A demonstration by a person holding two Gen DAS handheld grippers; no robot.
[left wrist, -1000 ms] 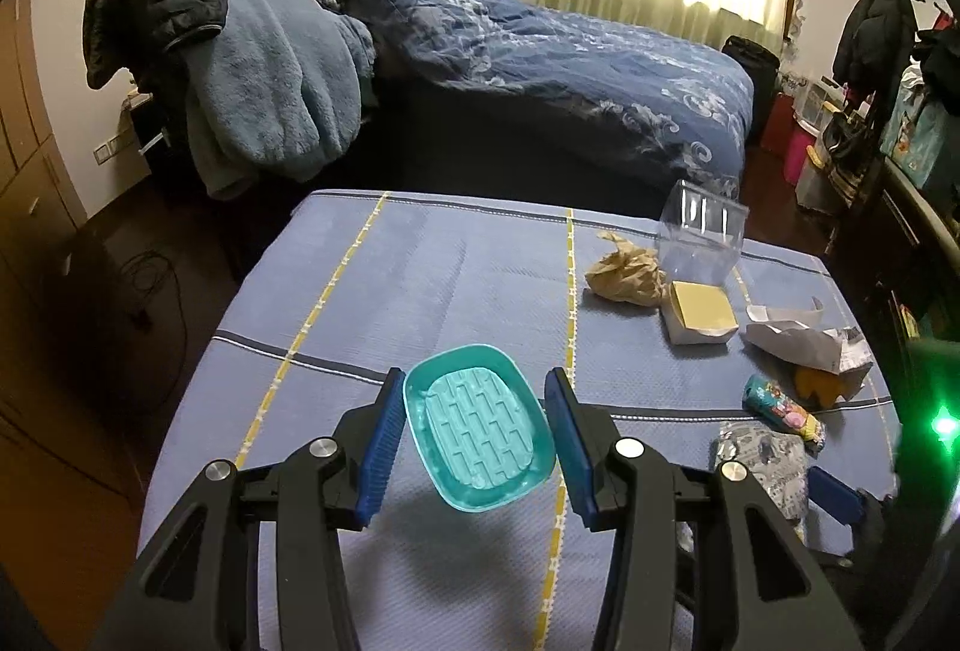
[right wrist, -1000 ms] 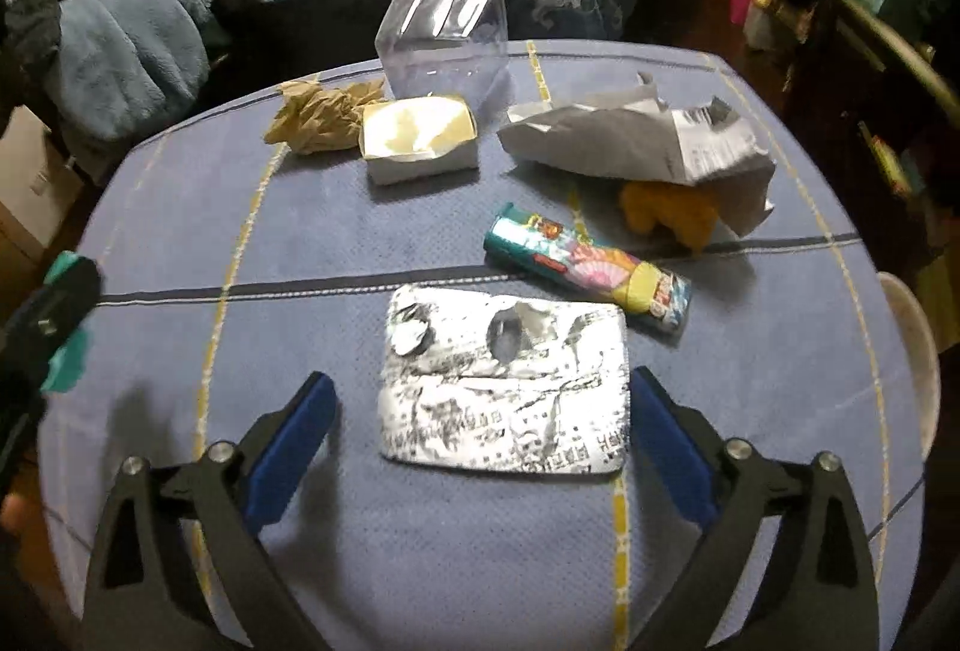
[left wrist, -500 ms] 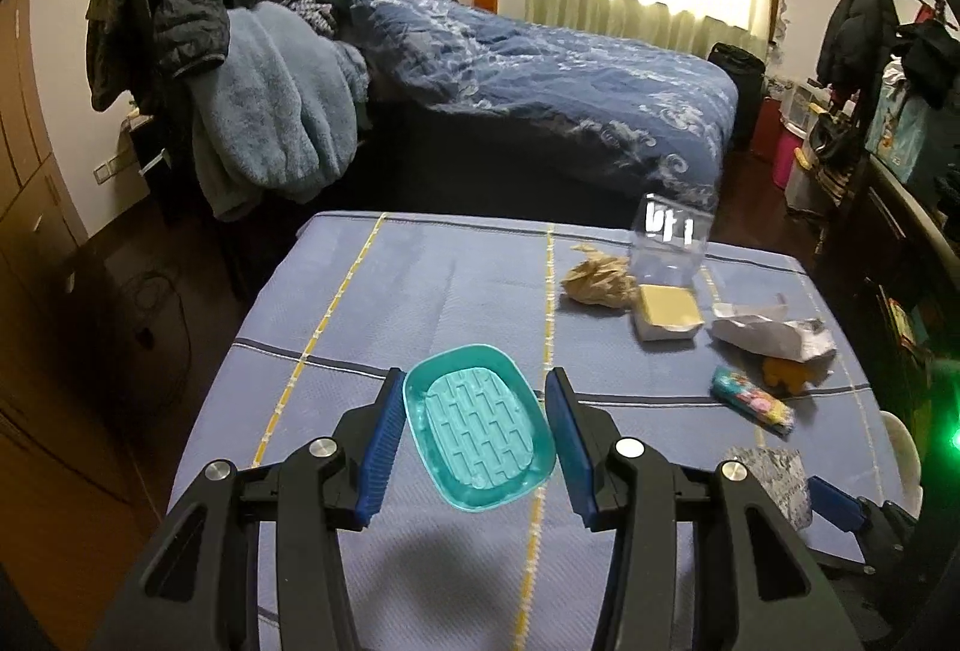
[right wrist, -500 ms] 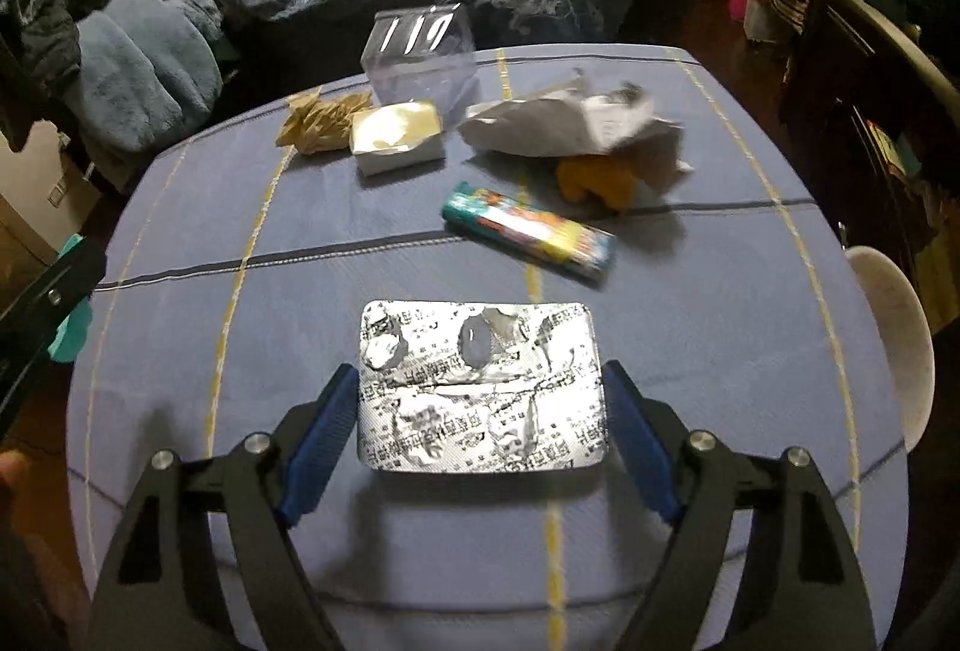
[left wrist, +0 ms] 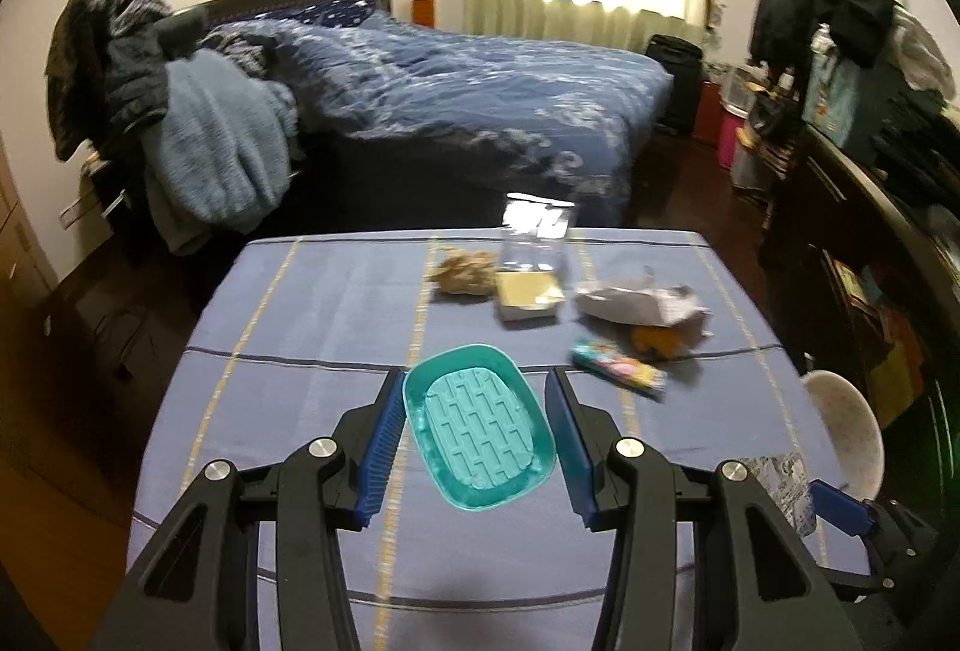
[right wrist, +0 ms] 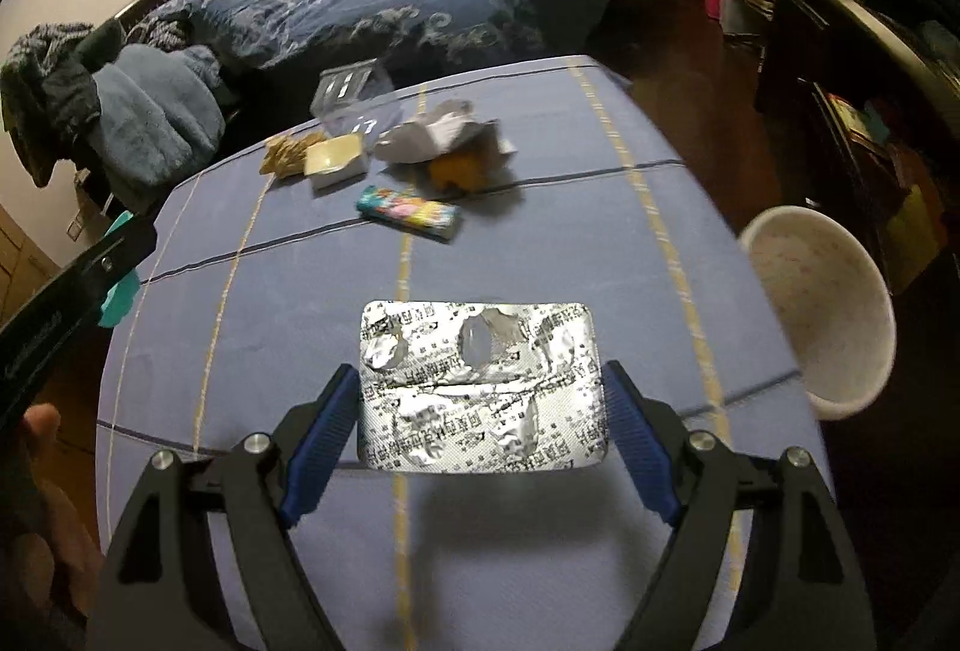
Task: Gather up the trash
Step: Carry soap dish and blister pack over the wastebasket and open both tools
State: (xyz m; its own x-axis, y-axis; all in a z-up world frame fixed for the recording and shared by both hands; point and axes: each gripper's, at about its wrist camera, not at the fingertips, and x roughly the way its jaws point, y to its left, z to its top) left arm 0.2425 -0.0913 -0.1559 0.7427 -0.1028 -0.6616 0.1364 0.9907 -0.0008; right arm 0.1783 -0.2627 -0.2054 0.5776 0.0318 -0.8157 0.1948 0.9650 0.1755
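My left gripper (left wrist: 477,381) is shut on a teal ribbed soap dish (left wrist: 477,435), held tilted above the blue-clothed table (left wrist: 312,327). My right gripper (right wrist: 480,375) is shut on a used silver blister pack (right wrist: 480,387), its pads pressing both short edges, and the pack hangs clear of the cloth. Further back on the table lie a crumpled brown paper (right wrist: 288,153), a small white box (right wrist: 333,162), a clear plastic box (right wrist: 351,93), a crumpled grey-white bag (right wrist: 432,135) over something orange (right wrist: 459,171), and a colourful wrapper tube (right wrist: 408,213).
A white bin (right wrist: 822,315) stands off the table's right edge. A bed (left wrist: 480,99) with a blue quilt lies beyond the table. A chair heaped with clothes (left wrist: 198,129) is at the far left, and dark shelves (left wrist: 870,183) line the right wall.
The right jaws closed on the blister pack, which lay on the cloth, and lifted it. Both grippers drew back and up from the table. The white bin came into view.
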